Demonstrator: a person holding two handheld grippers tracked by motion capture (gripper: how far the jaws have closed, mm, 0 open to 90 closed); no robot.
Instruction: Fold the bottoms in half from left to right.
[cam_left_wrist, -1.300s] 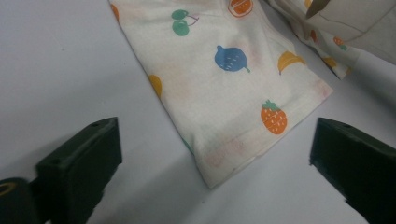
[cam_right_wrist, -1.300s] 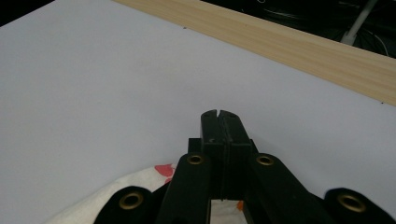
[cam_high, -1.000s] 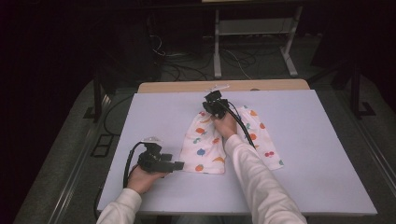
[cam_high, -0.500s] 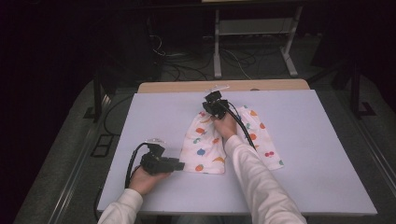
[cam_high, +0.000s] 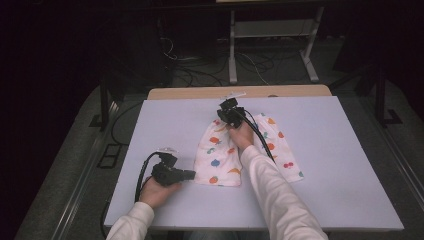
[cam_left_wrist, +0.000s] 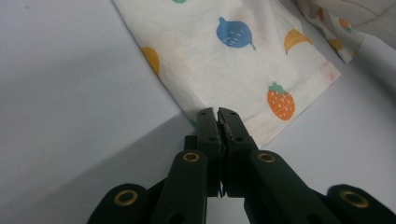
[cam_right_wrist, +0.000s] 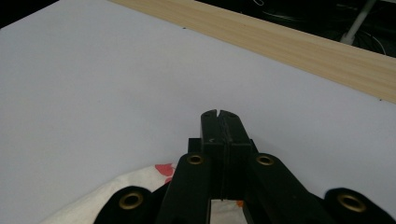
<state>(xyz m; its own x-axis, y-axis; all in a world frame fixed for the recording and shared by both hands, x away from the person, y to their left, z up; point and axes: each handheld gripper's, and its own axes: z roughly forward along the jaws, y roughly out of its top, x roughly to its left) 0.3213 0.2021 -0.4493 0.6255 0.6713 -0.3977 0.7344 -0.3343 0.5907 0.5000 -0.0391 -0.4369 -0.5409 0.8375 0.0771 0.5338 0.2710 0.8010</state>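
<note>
A white cloth (cam_high: 220, 155) printed with small fruits lies flat in the middle of the lavender table top (cam_high: 325, 165). My left gripper (cam_high: 192, 175) lies low at the cloth's near left corner, pointing right. Its jaws have just been closing and now stand together on that corner of the cloth (cam_left_wrist: 243, 56), in the left gripper view (cam_left_wrist: 217, 114). My right gripper (cam_high: 223, 111) rests at the cloth's far edge, pointing away from me. Its jaws (cam_right_wrist: 218, 115) are shut, their tips past the cloth's edge (cam_right_wrist: 126, 191) over bare table. I cannot tell if cloth is pinched there.
A wooden strip (cam_high: 200, 93) borders the far side of the table (cam_right_wrist: 280, 42). Beyond it are a dark floor with cables and a white metal stand (cam_high: 232, 60). Bare table surface lies to the left and right of the cloth.
The left gripper's jaws went from wide apart to closed at the cloth's near left corner. Both hands and the cloth stayed where they were.
</note>
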